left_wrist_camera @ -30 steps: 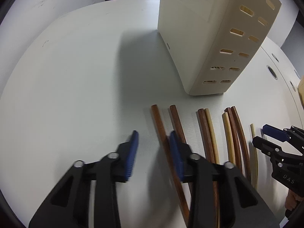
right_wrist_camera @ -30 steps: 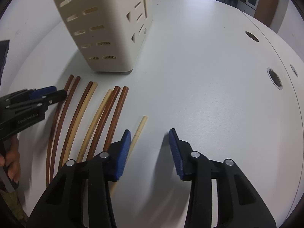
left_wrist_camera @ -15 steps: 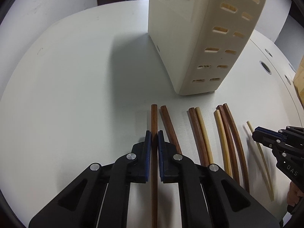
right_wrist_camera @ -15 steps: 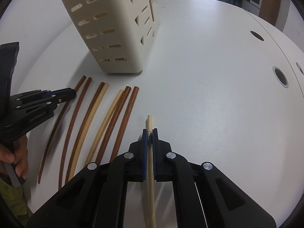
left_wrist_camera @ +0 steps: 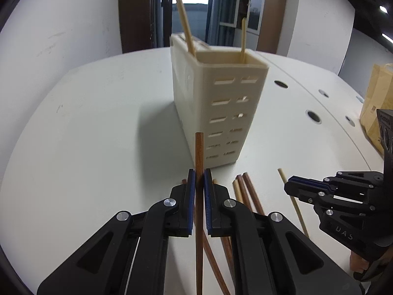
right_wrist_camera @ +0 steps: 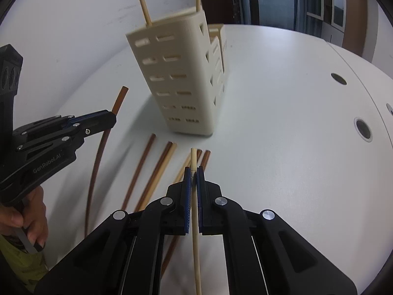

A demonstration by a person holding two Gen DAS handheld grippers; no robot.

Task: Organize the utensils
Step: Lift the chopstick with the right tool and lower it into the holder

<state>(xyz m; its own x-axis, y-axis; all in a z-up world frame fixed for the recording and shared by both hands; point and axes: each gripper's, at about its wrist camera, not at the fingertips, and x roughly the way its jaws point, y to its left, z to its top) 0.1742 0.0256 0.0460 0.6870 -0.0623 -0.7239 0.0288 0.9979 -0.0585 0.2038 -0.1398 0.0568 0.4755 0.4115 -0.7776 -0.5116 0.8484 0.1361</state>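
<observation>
**Each gripper holds one chopstick in front of the holder**

The left gripper (left_wrist_camera: 199, 179) has its jaws pressed narrow on a brown chopstick (left_wrist_camera: 199, 152), which runs straight out between the blue pads and ends in front of the cream holder (left_wrist_camera: 218, 108). In the right wrist view this same stick (right_wrist_camera: 98, 152) slants up off the white table (right_wrist_camera: 282, 123), its tip well above the surface.

The right gripper (right_wrist_camera: 193, 174) is likewise clamped on a pale chopstick (right_wrist_camera: 194, 158), whose tip pokes out just past the pads toward the holder's base. From the left wrist view the pale stick (left_wrist_camera: 294, 204) shows beside the right gripper (left_wrist_camera: 292, 188), its far end raised.

The holder stands upright on the table, slotted on its near face. Two pale sticks (left_wrist_camera: 186, 24) already stand in it, one leaning left, one nearly upright at the far corner.

Loose chopsticks (right_wrist_camera: 157, 172), brown and pale, lie side by side on the table between the grippers and the holder, pointing toward it. A brown paper bag (left_wrist_camera: 378, 108) sits at the table's far right edge.
</observation>
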